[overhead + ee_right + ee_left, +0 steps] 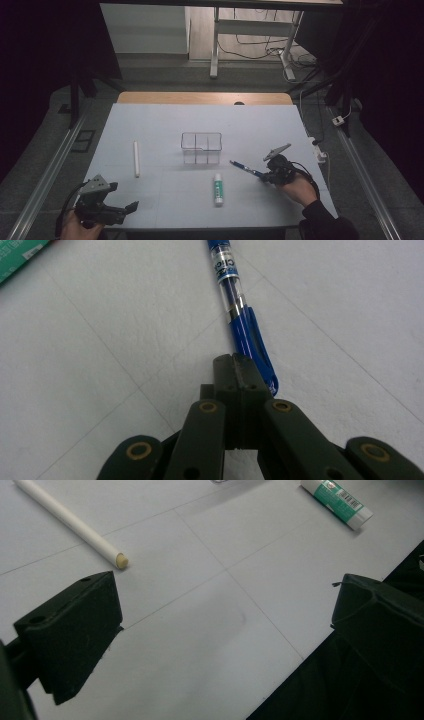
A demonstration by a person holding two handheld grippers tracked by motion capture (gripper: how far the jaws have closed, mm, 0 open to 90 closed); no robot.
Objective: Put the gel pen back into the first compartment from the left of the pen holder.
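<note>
the right gripper view shows the right gripper (242,371) pinching the blue pen (235,300) by its clip end — from above, that hand reaches left over the table (150,120). the left gripper (220,625) hangs wide, holding nothing.

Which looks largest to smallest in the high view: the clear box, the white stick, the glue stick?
1. Clear box, the largest.
2. White stick, long but thin.
3. Glue stick, shorter and thicker; it lies nearer the camera, so its rank against the white stick is unsure.

We note blue pen (239,315) clip end hidden behind closed jaws, tip cut by top edge; glue stick (20,257) cropped at corner.
</note>
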